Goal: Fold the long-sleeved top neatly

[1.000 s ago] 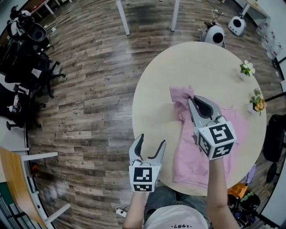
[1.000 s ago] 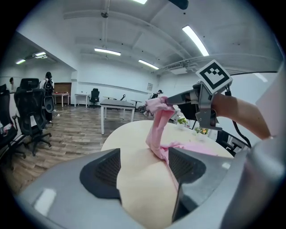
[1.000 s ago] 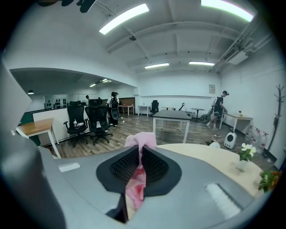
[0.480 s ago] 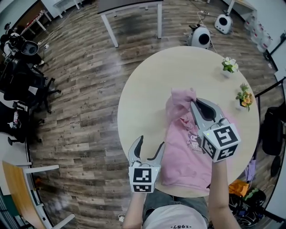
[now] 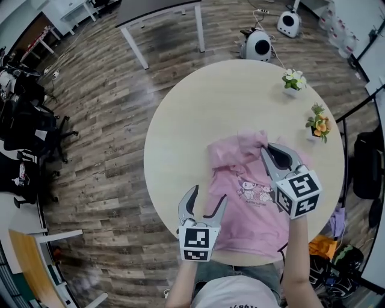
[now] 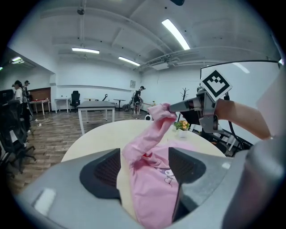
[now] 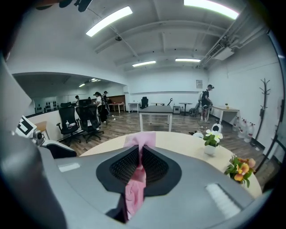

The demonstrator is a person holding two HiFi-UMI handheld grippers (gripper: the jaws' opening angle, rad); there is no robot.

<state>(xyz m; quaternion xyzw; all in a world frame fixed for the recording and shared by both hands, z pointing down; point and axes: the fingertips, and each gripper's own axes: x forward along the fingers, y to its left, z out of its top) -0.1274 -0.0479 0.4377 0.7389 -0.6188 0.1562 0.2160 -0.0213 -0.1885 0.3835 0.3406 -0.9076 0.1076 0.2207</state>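
Observation:
A pink long-sleeved top (image 5: 249, 192) with a cartoon print lies on the round beige table (image 5: 198, 120), near its front edge. My right gripper (image 5: 265, 146) is shut on a bunch of the top's fabric (image 7: 142, 142) and holds it lifted above the table. The raised sleeve (image 6: 152, 129) hangs from those jaws in the left gripper view. My left gripper (image 5: 205, 200) is open at the top's lower left, over the table's front edge, with nothing between its fingers.
Two small flower pots (image 5: 293, 81) (image 5: 319, 125) stand at the table's far right. A white desk (image 5: 157, 18) and white round robots (image 5: 260, 43) are on the wood floor beyond. Office chairs (image 5: 21, 120) stand at the left.
My right gripper has kept its hold and the top has shifted toward the table's front, with its printed front now showing. The left gripper has stayed open and moved slightly right, closer to the top.

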